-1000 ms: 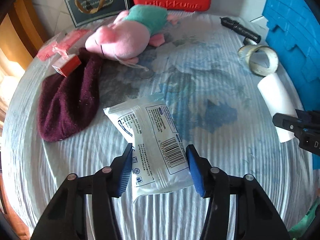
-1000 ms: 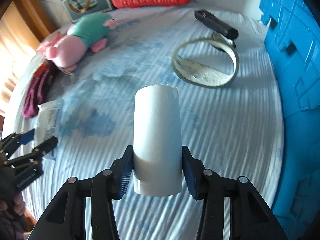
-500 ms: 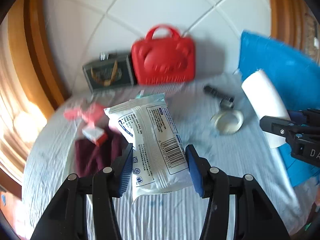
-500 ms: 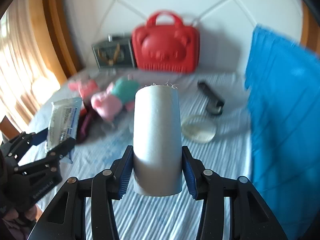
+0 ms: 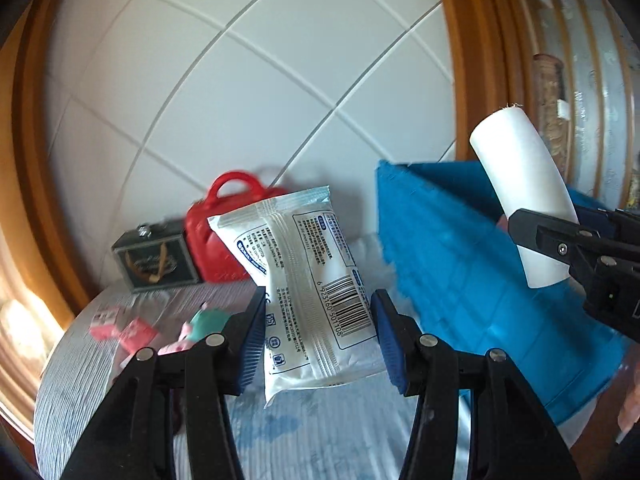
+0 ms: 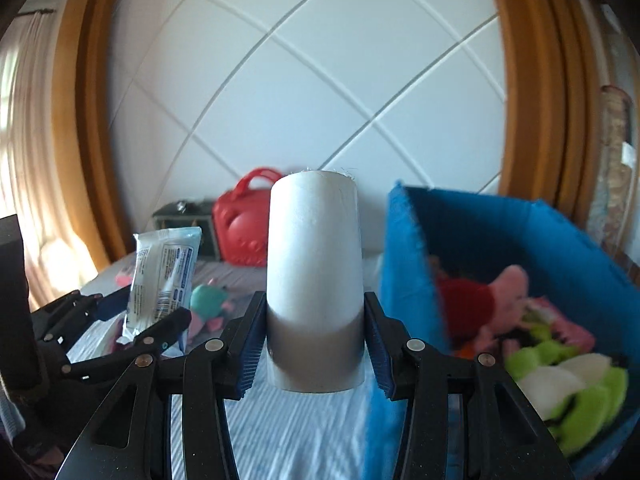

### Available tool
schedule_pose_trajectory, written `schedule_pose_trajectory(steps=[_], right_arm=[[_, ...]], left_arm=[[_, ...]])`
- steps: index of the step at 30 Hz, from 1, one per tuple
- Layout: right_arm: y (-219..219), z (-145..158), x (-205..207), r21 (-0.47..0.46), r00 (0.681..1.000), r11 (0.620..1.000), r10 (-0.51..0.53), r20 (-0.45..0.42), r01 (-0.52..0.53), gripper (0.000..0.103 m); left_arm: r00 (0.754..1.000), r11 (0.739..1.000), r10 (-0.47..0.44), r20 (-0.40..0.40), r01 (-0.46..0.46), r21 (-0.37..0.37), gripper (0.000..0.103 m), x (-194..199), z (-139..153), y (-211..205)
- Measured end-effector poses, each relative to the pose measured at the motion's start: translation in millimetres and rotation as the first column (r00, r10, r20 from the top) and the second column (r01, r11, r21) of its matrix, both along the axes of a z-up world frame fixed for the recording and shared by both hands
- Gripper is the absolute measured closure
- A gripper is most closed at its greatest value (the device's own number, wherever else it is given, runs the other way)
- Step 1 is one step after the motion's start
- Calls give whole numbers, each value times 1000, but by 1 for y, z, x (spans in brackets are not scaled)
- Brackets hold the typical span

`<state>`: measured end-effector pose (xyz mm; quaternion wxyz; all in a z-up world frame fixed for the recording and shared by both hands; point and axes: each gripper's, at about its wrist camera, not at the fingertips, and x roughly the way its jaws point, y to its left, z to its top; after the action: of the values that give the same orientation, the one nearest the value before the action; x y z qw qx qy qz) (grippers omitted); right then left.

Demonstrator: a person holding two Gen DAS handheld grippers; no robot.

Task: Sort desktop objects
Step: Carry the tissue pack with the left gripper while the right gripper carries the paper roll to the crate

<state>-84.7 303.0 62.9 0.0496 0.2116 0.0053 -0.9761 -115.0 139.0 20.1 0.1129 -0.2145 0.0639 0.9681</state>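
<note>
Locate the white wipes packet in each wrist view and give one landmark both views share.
Left wrist: the white wipes packet sits centre frame, clamped in the left gripper.
Right wrist: the packet is at left, in that same gripper.
Shared landmark: the red bag against the back wall.

Both wrist cams sit raised over the desk [image 5: 320, 432], facing the tiled back wall [image 5: 240, 100]. Left cam looks from the left, right cam beside it; both share the red bag [image 6: 244, 236] & blue bin [image 6: 404, 264].
</note>
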Motion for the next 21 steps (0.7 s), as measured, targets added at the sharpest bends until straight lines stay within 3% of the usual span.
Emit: schedule_pose_trajectory(steps=[7, 15, 21], right_arm=[[87, 23, 28, 11, 979, 980, -196, -55, 197, 57], [166, 24, 39, 23, 936, 936, -351, -32, 352, 57], [194, 15, 28, 28, 921, 921, -388, -7, 388, 57]], left_arm=[[987, 991, -133, -89, 133, -8, 53, 9, 39, 83], [962, 964, -266, -67, 264, -40, 53, 21, 52, 173], [949, 947, -315, -1, 314, -64, 53, 17, 43, 204]])
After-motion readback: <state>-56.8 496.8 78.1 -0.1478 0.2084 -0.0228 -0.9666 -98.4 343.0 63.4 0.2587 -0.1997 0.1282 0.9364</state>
